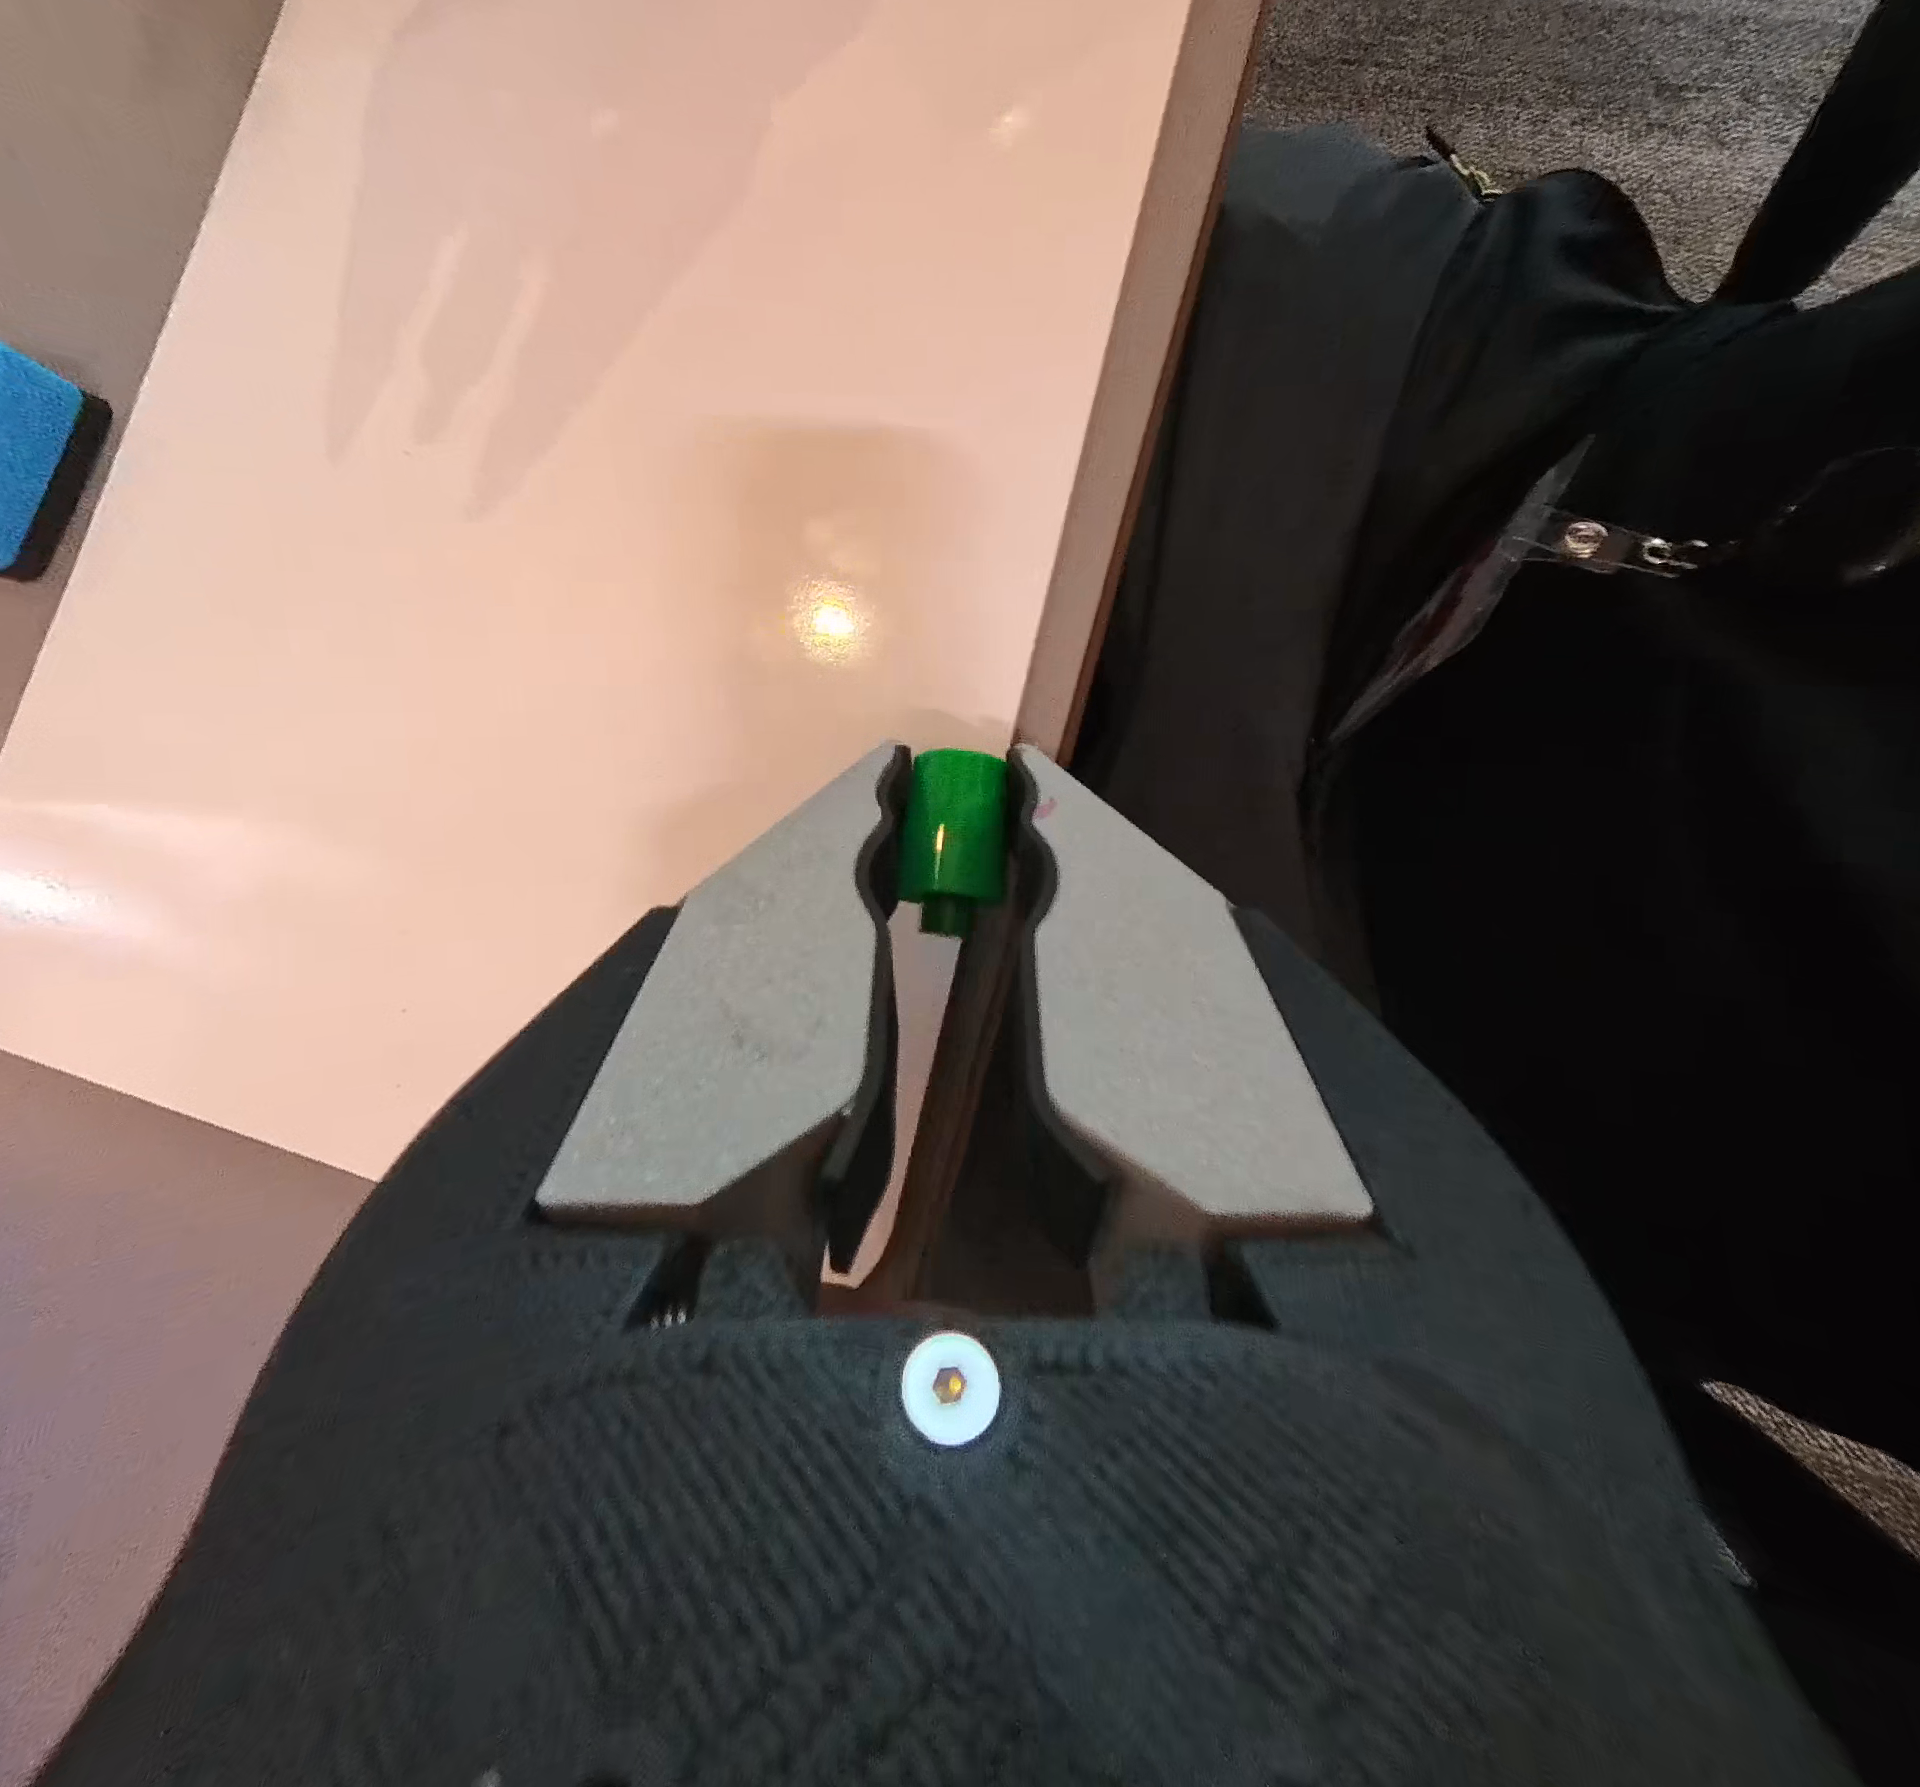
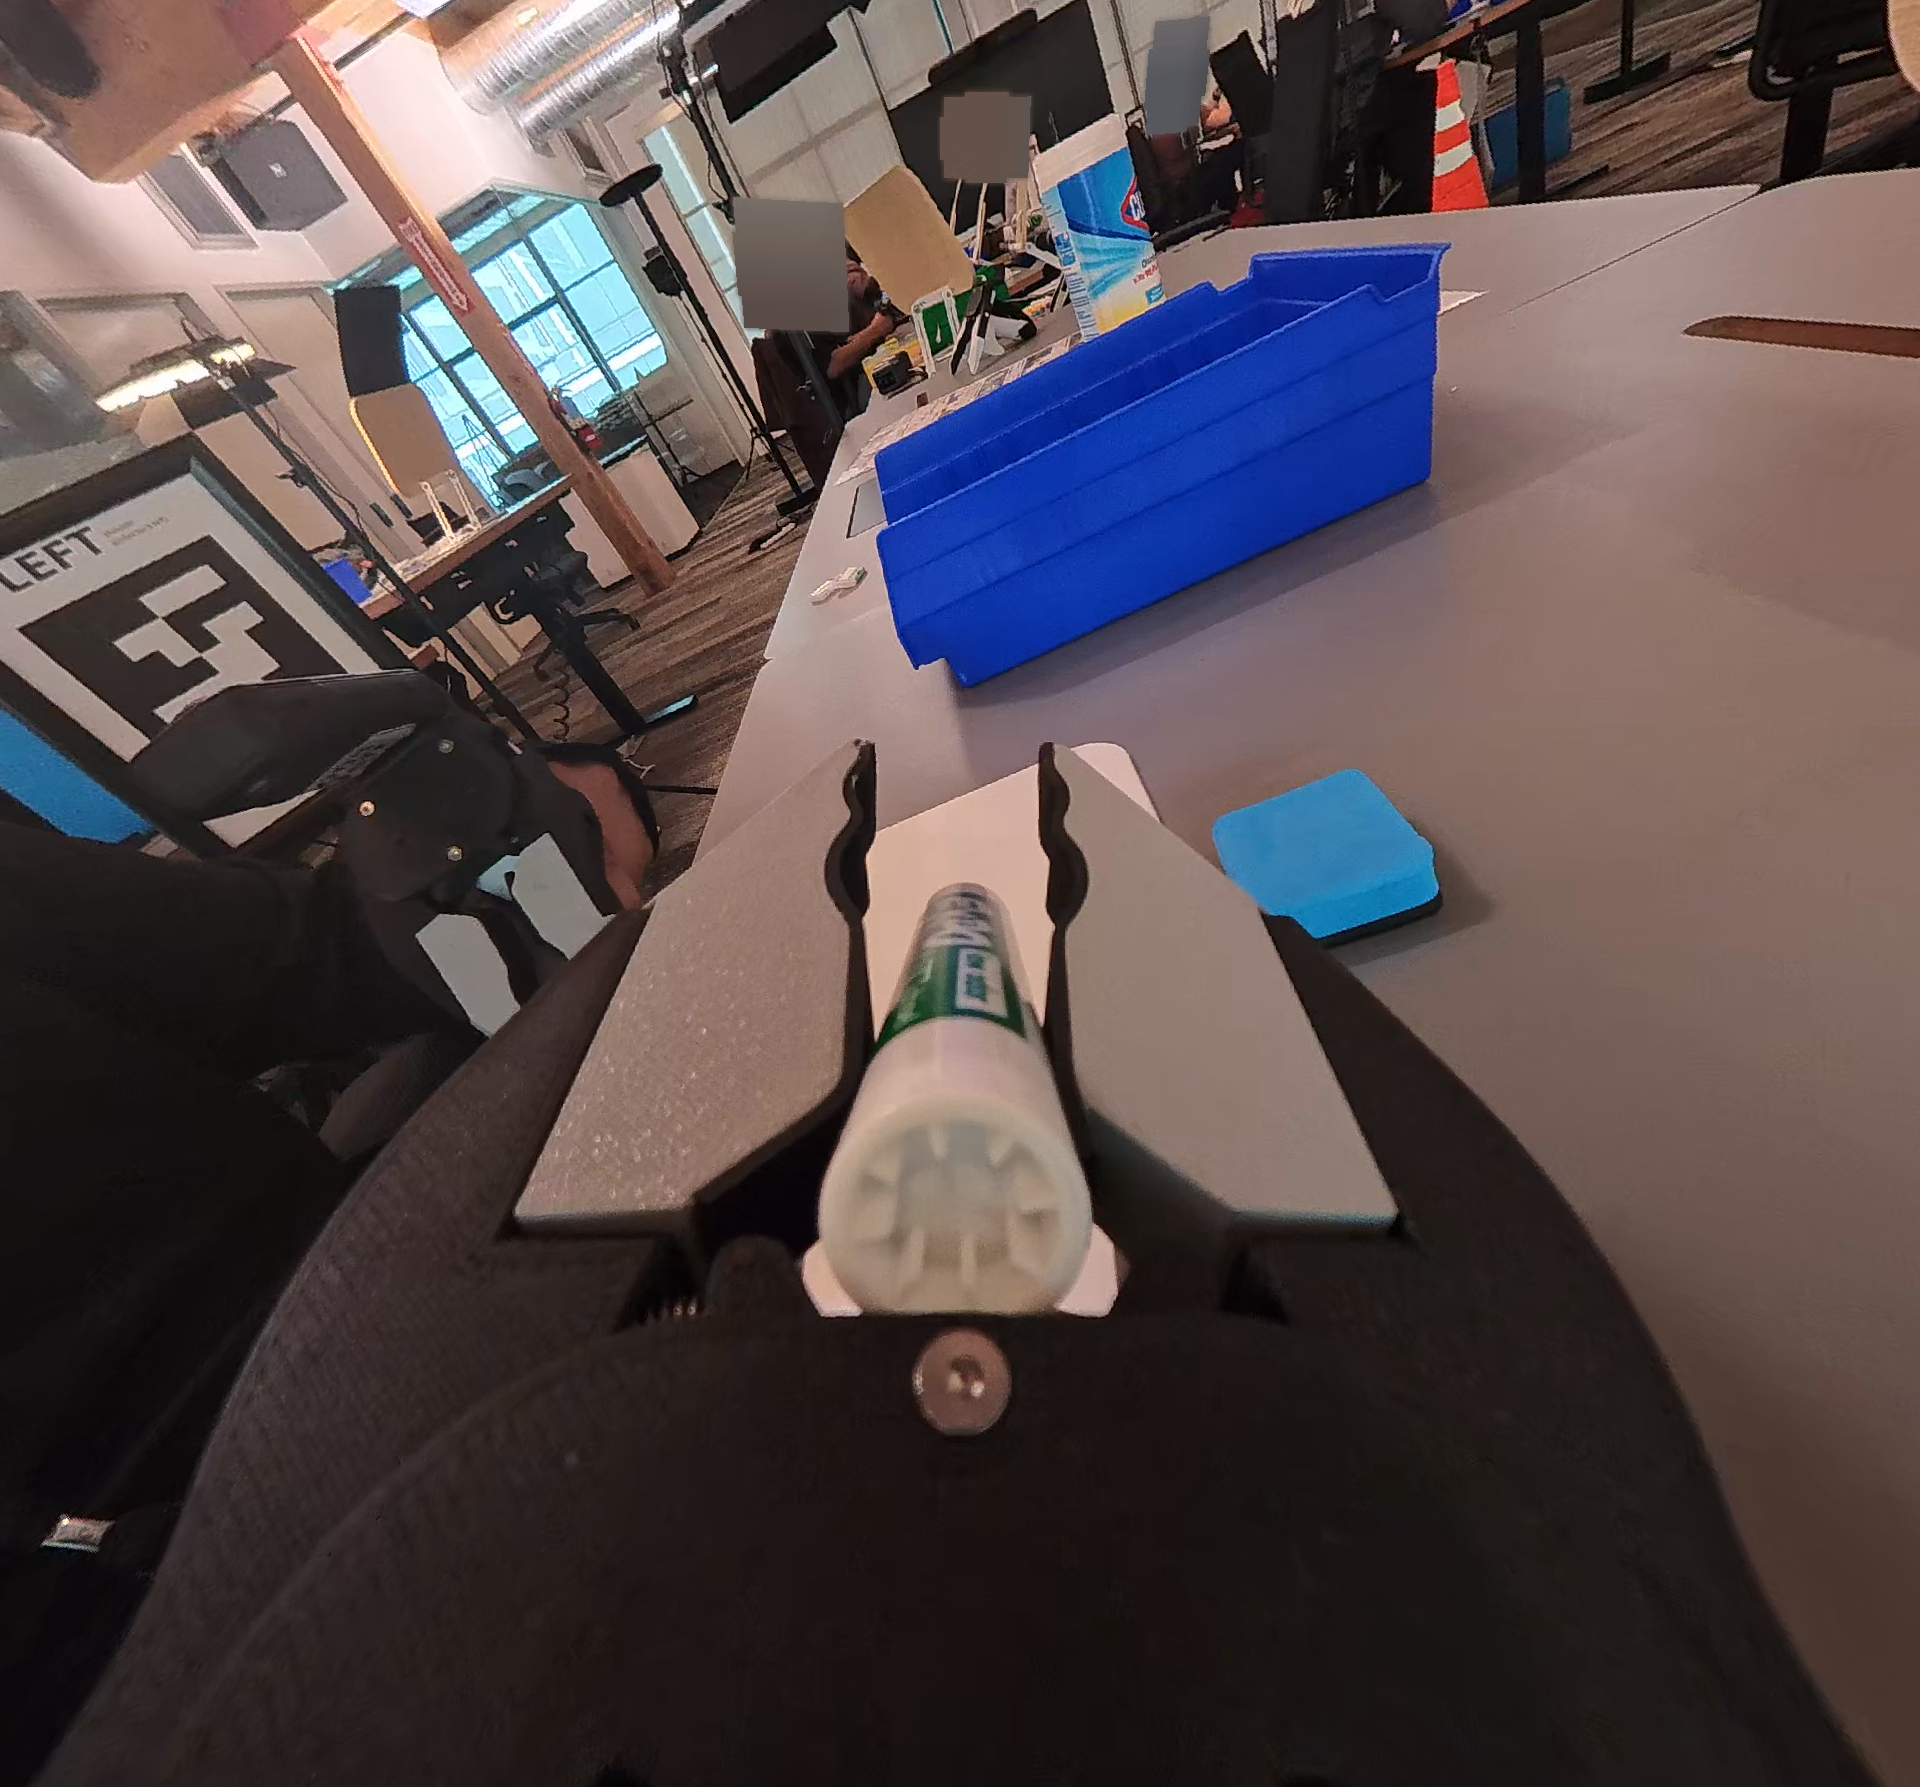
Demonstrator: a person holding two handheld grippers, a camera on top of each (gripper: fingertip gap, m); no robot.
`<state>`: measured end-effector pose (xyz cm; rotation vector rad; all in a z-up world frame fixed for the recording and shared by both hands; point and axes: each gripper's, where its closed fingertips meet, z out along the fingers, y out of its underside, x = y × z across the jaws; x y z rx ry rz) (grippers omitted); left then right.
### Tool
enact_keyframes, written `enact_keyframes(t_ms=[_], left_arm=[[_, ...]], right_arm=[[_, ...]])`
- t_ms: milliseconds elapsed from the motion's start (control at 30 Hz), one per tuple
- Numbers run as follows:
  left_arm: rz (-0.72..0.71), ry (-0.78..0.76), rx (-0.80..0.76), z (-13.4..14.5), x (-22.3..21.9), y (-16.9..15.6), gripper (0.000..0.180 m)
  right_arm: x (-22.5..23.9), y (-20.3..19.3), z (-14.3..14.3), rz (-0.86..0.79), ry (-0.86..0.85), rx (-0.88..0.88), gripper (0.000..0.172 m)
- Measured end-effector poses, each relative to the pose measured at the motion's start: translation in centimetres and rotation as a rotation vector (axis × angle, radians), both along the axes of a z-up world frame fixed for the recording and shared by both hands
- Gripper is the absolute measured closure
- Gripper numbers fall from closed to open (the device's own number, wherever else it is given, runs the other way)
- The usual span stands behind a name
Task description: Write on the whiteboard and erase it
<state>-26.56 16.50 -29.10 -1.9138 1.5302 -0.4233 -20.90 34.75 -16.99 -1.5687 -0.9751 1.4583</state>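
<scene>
Left wrist view: left gripper clamps green cap; right gripper clamps uncapped marker above blank whiteboard; writing, erasing remain.

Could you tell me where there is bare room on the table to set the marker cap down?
The grey table is bare between the blue bin and the blue eraser, and to the right of both. The whiteboard surface is also bare. It is crowded beyond the bin, around the wipes canister.
</scene>
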Motion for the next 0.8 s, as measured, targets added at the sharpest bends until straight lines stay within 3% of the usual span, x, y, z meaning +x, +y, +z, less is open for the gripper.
enact_keyframes(t_ms=[200, 300, 400, 567, 800], left_arm=[[-0.017, -0.006, -0.015, 0.1, 0.1, 0.0, 0.165], [-0.017, -0.144, -0.042, 2.0, 0.6, 0.0, 0.165], [0.086, -0.292, -0.022, 4.7, -0.5, 2.6, 0.164], [0.275, -0.206, 0.059, 3.4, -4.7, 7.8, 0.165], [0.257, -0.058, 0.033, 0.6, -6.4, 7.4, 0.165]], right_arm=[[0.1, 0.0, 0.3, 0.002, 0.011, -0.001, 0.142], [0.0, -0.1, 0.2, 0.007, 0.002, 0.004, 0.142], [-0.1, 0.1, -0.4, -0.018, -0.038, 0.029, 0.142], [-1.1, -0.7, -1.6, 0.024, -0.096, 0.045, 0.142], [-2.9, -1.4, -4.2, 0.037, -0.229, 0.068, 0.142]])
